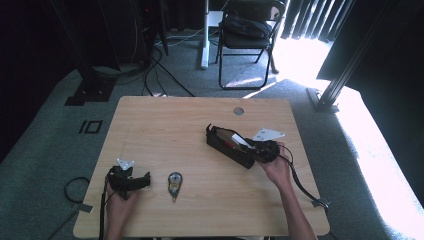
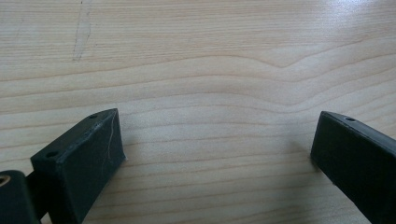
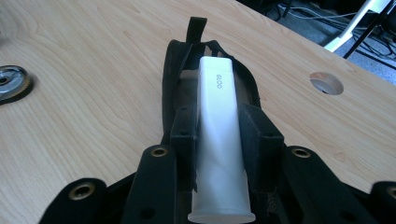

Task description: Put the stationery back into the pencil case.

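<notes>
Jaws of the left gripper are standing wide apart over bare wood near the front left corner of the light wooden table. Toward the right edge, the right gripper is clamping a white plastic glue tube, its far end lying inside an open black fabric pouch.

Left claw: showing black blocky jaws with small screw holes
Right claw: wearing black, brass-ringed holes, grey three-cornered plate
Cables: trailing black
</notes>
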